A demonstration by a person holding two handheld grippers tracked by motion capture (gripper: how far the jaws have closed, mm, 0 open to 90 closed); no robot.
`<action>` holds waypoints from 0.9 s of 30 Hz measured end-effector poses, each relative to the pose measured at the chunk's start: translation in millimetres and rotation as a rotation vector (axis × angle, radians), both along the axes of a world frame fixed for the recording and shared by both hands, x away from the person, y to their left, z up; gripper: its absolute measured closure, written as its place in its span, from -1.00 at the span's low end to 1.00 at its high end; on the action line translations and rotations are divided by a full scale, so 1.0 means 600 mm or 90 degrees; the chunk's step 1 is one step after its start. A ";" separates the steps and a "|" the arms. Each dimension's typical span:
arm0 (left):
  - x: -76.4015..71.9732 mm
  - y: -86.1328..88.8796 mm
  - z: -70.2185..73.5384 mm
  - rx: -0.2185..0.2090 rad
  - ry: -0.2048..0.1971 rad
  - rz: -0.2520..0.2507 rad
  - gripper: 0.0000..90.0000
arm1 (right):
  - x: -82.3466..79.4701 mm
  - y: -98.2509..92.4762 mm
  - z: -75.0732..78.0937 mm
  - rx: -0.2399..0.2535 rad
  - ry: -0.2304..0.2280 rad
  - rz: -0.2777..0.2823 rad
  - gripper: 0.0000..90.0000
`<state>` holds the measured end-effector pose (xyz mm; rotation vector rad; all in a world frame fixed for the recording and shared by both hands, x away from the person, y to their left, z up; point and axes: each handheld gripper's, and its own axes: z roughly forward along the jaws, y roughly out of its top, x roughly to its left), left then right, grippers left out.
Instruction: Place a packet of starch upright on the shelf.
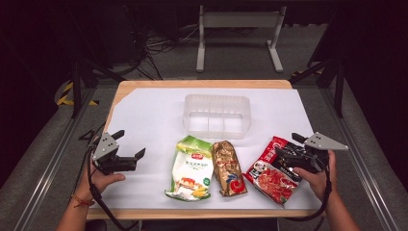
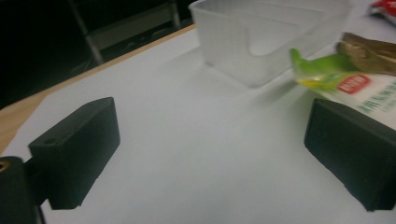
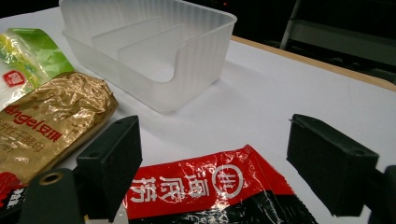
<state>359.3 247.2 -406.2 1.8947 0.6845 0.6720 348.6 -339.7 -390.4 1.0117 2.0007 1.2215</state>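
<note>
Three snack packets lie in a row near the table's front: a green-and-white packet (image 1: 190, 168) (image 2: 345, 81) (image 3: 23, 60), a gold packet (image 1: 228, 167) (image 2: 369, 51) (image 3: 51, 121) and a red packet (image 1: 269, 173) (image 3: 210, 186). Behind them stands a clear plastic container (image 1: 216, 115) (image 2: 261, 37) (image 3: 149, 51) with dividers inside. My left gripper (image 1: 129, 143) (image 2: 212, 154) is open over bare white table, left of the green packet. My right gripper (image 1: 286, 144) (image 3: 217, 158) is open, its jaws apart above the red packet's upper end without pressing on it.
A white sheet (image 1: 154, 110) covers the wooden table (image 1: 144, 84). A grey metal frame (image 1: 238, 29) stands on the floor beyond the far edge. Dark stands and cables flank the table on both sides.
</note>
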 end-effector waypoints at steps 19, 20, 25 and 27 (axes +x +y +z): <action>0.051 -0.050 -0.050 -0.005 0.271 -0.117 -0.82 | -0.006 0.026 -0.017 -0.043 0.027 0.020 -0.59; 0.052 -0.054 -0.050 0.005 0.267 -0.110 -0.81 | -0.006 0.027 -0.017 -0.043 0.027 0.021 -0.59; 0.057 -0.073 -0.053 0.021 0.267 -0.131 -0.82 | -0.008 0.035 -0.016 -0.046 0.026 0.032 -0.59; 0.058 -0.080 -0.051 0.043 0.251 -0.135 -0.82 | -0.008 0.037 -0.016 -0.048 0.026 0.036 -0.59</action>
